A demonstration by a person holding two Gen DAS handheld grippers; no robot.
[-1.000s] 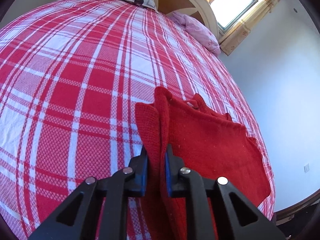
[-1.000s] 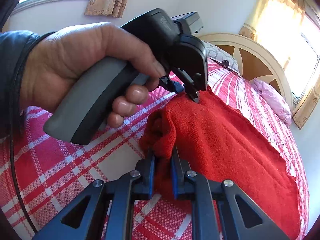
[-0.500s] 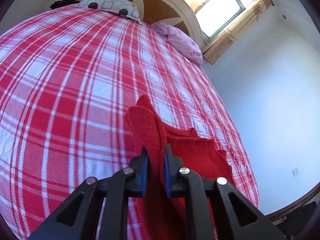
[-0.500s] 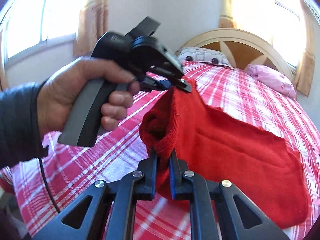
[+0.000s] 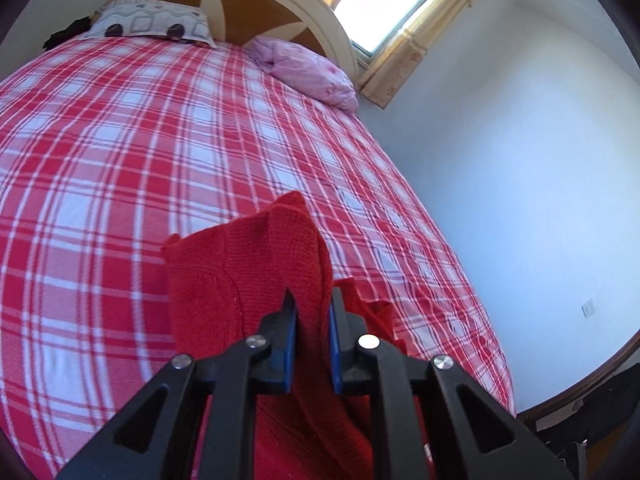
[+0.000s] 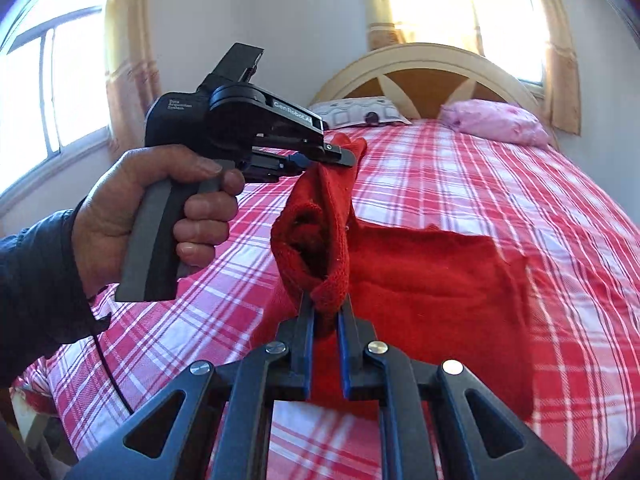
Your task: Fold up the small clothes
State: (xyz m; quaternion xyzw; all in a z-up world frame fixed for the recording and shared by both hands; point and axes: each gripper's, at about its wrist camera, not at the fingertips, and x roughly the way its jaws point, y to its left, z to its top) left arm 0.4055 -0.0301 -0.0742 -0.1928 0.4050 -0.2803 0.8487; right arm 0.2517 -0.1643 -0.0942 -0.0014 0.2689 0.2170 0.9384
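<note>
Right wrist view has the red knit garment [image 6: 432, 280] half lifted off the plaid bed [image 6: 500, 168] — the right claw [image 6: 326, 316] is pinched narrow on a bunched edge at the bottom middle of the frame, and the left claw [image 6: 332, 156], gripped by a hand [image 6: 132, 216] at centre left, is clamped on another bit of the same edge higher up. The rest of the garment trails flat on the bed toward the right side of the frame.

Left wrist view shows the same thing from the other end: left claw [image 5: 312, 320] nearly closed with red knit squeezed between its blue pads [image 5: 289, 344], the cloth standing up as a peak just above it.

What I'd worry about: both grips look like small bites of thick, stretchy knit, so a tug could pull the cloth out of one claw and the fold would flop crooked. The edge between the two claws is also rolled into a tube rather than stretched flat — lay it down like that and you probably get a lumpy crease. And the trailing part might drag and wrinkle on the bed.
</note>
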